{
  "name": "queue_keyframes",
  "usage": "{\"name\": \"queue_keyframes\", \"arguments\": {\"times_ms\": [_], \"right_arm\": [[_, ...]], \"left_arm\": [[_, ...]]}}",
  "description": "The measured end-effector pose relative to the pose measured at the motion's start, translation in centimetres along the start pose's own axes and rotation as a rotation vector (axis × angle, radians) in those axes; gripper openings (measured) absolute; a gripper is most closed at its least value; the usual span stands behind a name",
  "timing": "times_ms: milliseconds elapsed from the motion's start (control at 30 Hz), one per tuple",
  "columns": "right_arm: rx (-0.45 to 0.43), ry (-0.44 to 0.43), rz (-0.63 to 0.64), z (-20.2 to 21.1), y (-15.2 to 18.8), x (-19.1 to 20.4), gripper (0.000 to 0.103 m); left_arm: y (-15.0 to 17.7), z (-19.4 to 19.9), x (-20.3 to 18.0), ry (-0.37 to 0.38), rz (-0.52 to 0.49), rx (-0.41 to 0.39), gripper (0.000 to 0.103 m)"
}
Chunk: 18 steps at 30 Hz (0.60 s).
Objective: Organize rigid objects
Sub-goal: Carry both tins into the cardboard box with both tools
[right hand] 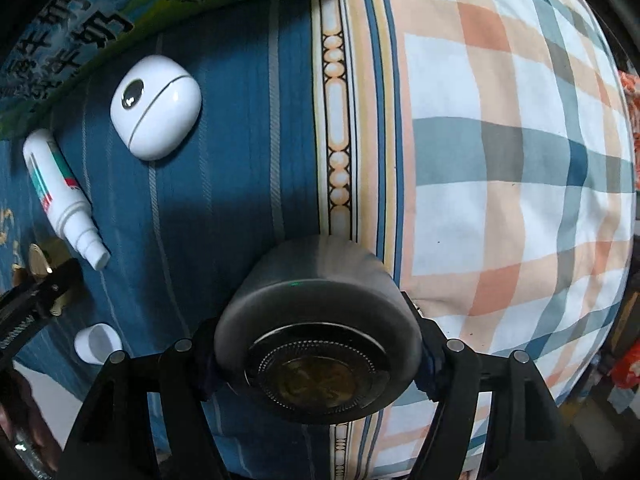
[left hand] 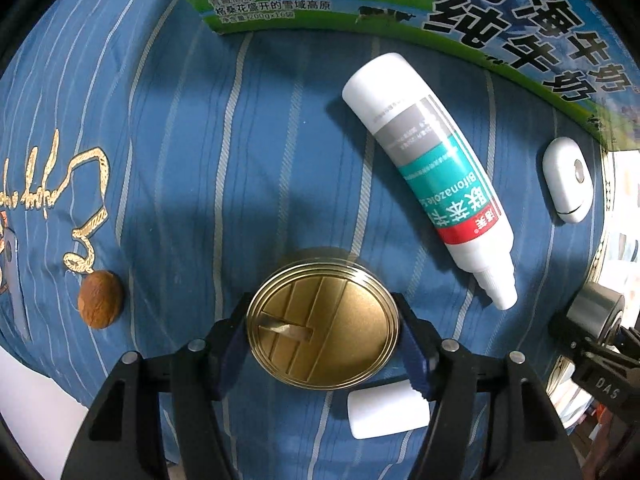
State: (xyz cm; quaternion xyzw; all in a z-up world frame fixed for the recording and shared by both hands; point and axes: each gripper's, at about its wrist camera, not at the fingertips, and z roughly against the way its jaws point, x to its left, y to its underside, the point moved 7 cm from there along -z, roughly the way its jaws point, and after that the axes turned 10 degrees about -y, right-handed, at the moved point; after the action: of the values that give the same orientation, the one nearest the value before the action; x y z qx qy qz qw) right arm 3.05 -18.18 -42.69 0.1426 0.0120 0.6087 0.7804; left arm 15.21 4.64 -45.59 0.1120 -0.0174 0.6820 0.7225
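On the blue striped bed cover, the milk carton box sits at the far edge. Nothing looks sorted yet: the white medicine bottle, earbud case, white cap and nut lie loose. The left hand-held gripper clamps the gold tin; the right hand-held gripper grips the grey cylindrical container.

Brushed gold metal tin lid, ridged. Matt grey metal canister; glossy white plastic case and bottle. Striped woven cloth bedsheet.
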Motion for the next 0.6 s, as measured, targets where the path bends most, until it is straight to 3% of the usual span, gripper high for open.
{"name": "queue_keyframes", "arguments": {"times_ms": [100, 267, 600], "right_arm": [[0.01, 0.037, 0.03, -0.1, 0.5, 0.0, 0.073], [0.02, 0.016, 0.05, 0.1, 1.8, 1.2, 0.073], [-0.079, -0.033, 0.089, 5.3, 5.5, 3.5, 0.073]], "left_arm": [[0.4, 0.8, -0.5, -0.033, -0.02, -0.028, 0.063], [1.4, 2.9, -1.1, -0.013, -0.039, -0.064, 0.063], [2.6, 9.9, -0.6, 0.026, -0.074, -0.189, 0.063]]}}
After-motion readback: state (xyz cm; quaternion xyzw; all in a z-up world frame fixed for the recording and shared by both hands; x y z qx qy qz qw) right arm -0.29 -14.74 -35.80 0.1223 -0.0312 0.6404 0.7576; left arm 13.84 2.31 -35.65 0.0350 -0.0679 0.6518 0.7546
